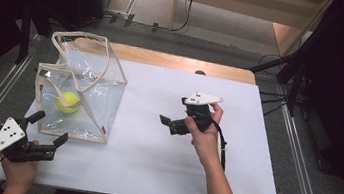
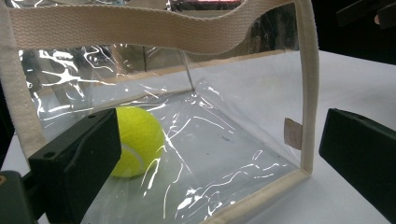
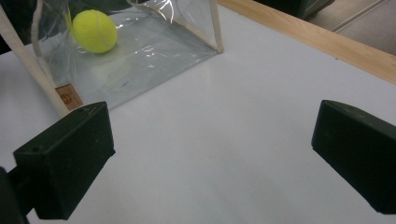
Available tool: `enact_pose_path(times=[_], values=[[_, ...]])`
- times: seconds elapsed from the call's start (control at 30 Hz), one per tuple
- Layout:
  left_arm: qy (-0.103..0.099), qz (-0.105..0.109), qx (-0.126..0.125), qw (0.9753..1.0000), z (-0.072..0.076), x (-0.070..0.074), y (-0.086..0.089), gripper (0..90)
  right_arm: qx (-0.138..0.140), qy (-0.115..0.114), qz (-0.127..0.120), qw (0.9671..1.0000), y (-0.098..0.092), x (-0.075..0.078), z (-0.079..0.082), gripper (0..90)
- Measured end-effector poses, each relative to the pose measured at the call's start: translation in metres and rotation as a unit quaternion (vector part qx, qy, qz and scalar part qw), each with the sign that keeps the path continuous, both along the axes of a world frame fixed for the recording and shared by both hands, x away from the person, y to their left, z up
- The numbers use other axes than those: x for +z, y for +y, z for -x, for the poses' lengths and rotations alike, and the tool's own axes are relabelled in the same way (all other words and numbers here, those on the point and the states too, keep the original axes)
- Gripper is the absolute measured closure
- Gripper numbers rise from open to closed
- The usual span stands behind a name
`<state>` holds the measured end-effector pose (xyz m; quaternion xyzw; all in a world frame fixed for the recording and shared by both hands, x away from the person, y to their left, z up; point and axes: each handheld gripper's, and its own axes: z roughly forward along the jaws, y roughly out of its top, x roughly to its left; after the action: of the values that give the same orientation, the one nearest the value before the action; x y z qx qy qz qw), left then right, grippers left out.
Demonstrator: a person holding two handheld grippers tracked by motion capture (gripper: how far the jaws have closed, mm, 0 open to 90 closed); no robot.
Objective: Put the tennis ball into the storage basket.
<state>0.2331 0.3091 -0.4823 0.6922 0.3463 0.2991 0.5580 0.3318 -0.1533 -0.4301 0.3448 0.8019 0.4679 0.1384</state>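
At left of the high view, a clear bag [image 1: 85,85] stands on the white surface [image 1: 161,166] with a yellow tennis ball [image 1: 68,102] inside. Lower left, the left tongs [image 1: 50,129] gape empty beside it; mid-frame, the right tongs [image 1: 169,123] gape empty too.

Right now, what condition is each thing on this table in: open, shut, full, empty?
Clear bag: upright, top open, handles drooping.
Tennis ball: resting inside the bag on its bottom.
Left gripper: open, empty, near the bag's corner.
Right gripper: open, empty, above bare table.
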Motion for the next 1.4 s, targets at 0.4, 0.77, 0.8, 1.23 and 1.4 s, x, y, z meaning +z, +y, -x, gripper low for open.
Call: enact_pose_path(times=[0.4,0.77,0.8,1.23,1.4], values=[[0.0,-0.006,0.0,1.0,0.0,0.0,-0.001,0.0,-0.033,0.005,-0.009,0.9994,-0.035,-0.015,0.013,0.0],[0.0,-0.011,0.0,0.9999,0.0,0.0,-0.001,0.0,-0.06,0.008,-0.014,0.9981,-0.063,-0.032,0.026,0.0],[0.0,-0.01,0.0,0.9999,0.001,0.0,-0.001,0.0,-0.06,0.01,-0.014,0.998,-0.065,-0.034,0.027,0.0],[0.0,-0.012,0.001,0.9999,0.001,0.0,-0.002,0.0,-0.093,0.01,-0.018,0.9955,-0.095,-0.047,0.046,0.0],[0.0,-0.012,0.001,0.9999,0.001,0.0,-0.002,0.0,-0.105,0.009,-0.017,0.9943,-0.106,-0.052,0.052,0.0]])
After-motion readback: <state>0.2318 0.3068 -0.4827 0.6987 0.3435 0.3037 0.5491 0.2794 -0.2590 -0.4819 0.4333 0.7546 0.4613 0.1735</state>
